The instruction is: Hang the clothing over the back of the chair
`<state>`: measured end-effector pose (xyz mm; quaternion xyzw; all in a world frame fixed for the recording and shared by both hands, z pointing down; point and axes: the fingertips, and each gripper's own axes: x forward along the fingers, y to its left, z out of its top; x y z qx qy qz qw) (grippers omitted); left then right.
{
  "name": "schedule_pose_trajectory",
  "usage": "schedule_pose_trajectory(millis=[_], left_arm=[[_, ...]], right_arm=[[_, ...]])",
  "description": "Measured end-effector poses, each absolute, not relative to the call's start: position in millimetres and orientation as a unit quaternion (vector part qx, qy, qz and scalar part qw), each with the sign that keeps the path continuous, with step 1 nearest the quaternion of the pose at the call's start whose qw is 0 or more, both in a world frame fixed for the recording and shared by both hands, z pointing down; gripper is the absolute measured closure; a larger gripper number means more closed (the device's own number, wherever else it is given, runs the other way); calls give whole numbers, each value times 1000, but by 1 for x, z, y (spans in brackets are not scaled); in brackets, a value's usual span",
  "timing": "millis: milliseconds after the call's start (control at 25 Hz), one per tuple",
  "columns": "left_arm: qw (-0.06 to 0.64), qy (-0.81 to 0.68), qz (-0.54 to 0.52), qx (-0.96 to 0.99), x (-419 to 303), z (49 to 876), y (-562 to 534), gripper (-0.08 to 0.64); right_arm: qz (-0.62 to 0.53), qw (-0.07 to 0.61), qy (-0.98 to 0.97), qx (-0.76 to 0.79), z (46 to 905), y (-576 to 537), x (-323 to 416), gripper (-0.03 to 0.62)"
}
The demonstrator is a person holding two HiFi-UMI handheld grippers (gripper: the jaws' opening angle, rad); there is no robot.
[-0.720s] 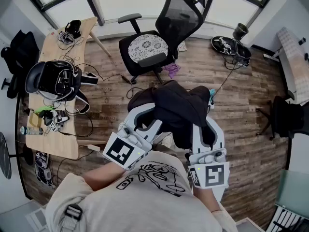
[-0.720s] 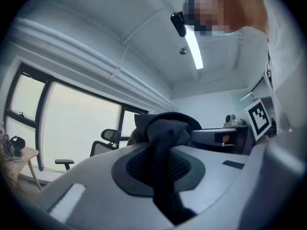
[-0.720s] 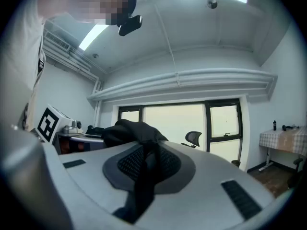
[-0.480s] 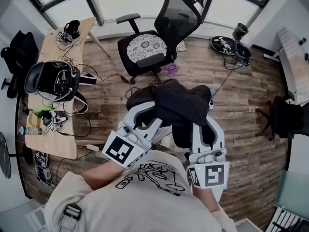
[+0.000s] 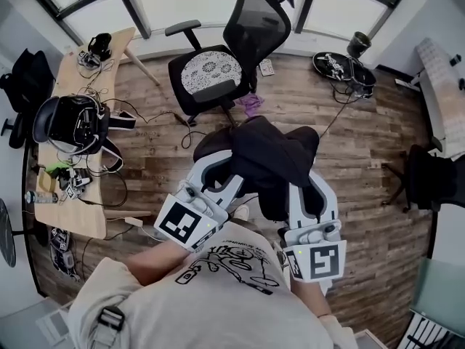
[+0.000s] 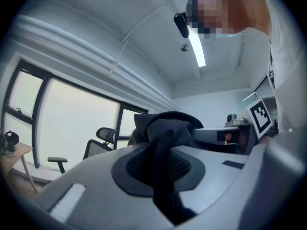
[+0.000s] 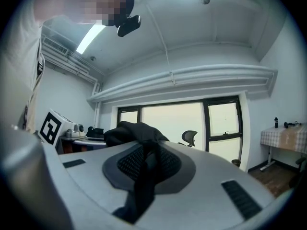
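A dark garment (image 5: 270,158) hangs bunched between both grippers, in front of my chest. My left gripper (image 5: 218,158) is shut on one part of the cloth, which shows pinched between its pads (image 6: 163,176). My right gripper (image 5: 309,167) is shut on another part, with the dark garment (image 7: 141,176) running down between its jaws. A black mesh-backed office chair (image 5: 232,57) stands ahead on the wooden floor, its white-patterned seat facing me and its backrest (image 5: 256,29) on the far side. The chair (image 6: 98,145) shows small near the windows in the left gripper view.
A wooden desk (image 5: 76,122) with a black bag, headphones and cables stands at the left. Cables trail across the floor near the chair base. A round black object (image 5: 336,67) lies at the back right. Another dark chair (image 5: 432,177) stands at the right edge.
The view has moved forward a little: the chair and desk have slid left and up in the head view. Both grippers keep the garment in the same hold.
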<state>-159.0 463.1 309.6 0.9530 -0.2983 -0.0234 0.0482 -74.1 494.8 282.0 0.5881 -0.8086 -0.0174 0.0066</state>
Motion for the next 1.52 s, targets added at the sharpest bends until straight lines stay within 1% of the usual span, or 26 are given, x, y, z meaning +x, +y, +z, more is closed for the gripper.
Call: schedule_pose_trajectory(millis=[240,560,1240,1520], left_arm=[[53,-298,-20,953,-137,313,452,522],[60,-300,-17,952,-135,321,408,522],[76,-288,-16,954,-174,330,212,522],[70,-274,-18,959,-181,324,163,522]], right_arm=[[-12,5,-808,588,285,483,-52,562],[-4,5,-809,588,291,438,-50,562],[7,19,-806,592,297,236,-89,562],[-1,16,-799,602,290,190,-97,563]])
